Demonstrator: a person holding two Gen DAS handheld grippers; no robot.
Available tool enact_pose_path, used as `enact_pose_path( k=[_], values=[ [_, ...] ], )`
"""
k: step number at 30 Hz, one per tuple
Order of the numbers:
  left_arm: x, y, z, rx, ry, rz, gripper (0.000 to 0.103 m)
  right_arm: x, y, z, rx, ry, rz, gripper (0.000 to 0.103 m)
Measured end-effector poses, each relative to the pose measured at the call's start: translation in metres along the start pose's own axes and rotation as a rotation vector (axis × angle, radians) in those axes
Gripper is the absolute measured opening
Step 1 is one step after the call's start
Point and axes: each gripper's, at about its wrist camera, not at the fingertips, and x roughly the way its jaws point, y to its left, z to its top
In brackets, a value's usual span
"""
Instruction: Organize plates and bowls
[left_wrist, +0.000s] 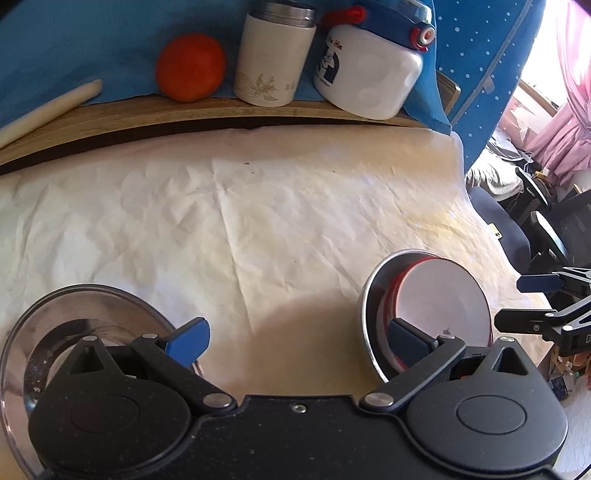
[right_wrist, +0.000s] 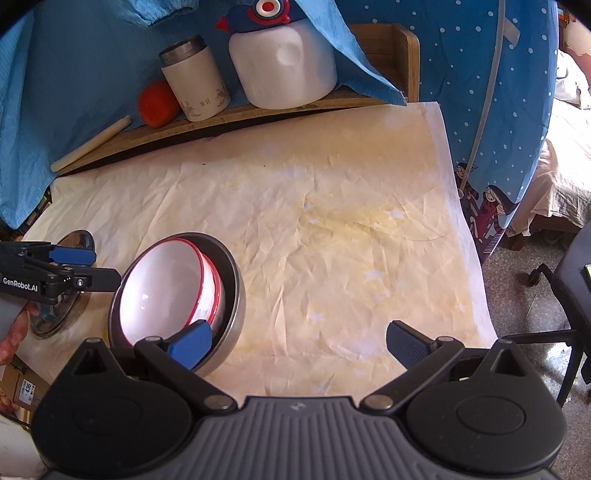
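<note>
Two hand-held claws hover over a table (right_wrist: 332, 221) covered in crumpled, yellow-stained white paper. The left claw (left_wrist: 297, 339) stands wide open with nothing between its blue-padded fingers (left_wrist: 188, 338), one finger above a shiny steel plate (left_wrist: 88, 314) at the table's near left, the other over the rim of the stacked bowls. The right claw (right_wrist: 299, 343) is likewise spread wide and empty, its left finger just in front of the stack, its right finger over bare paper.

The stack sits near the front of the table, between the two claws: a white bowl with a red rim (right_wrist: 162, 288) nests inside a second red-rimmed bowl, and both rest in a larger grey metal bowl (right_wrist: 236, 295), tilted within it. The steel plate lies flat on the paper just beside the stack, apart from it.

Seen from the right wrist, the left claw reaches in from the side above the plate, with part of the person's hand (right_wrist: 14, 328) showing below it.

Along the back edge, a wooden shelf (left_wrist: 184, 114) carries an orange (left_wrist: 190, 66), a white thermos with a steel top (left_wrist: 273, 51), a large white jug with a blue lid (left_wrist: 369, 66) and a pale rolled stick (left_wrist: 48, 107). Blue cloth (right_wrist: 74, 74) hangs behind them.
</note>
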Motion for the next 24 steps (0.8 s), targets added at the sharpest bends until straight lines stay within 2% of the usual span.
enact_pose_path(
  k=[13, 19, 24],
  values=[
    [0.012, -0.002, 0.0, -0.014, 0.024, 0.024, 0.102, 0.011, 0.009, 0.003, -0.025, 0.028, -0.015, 0.103],
    [0.013, -0.001, 0.001, -0.026, 0.017, 0.027, 0.102, 0.016, 0.016, 0.005, -0.046, 0.049, -0.054, 0.103],
    [0.011, -0.001, 0.002, -0.037, 0.01, 0.002, 0.093, 0.016, 0.015, 0.007, -0.03, 0.053, -0.056, 0.103]
  ],
)
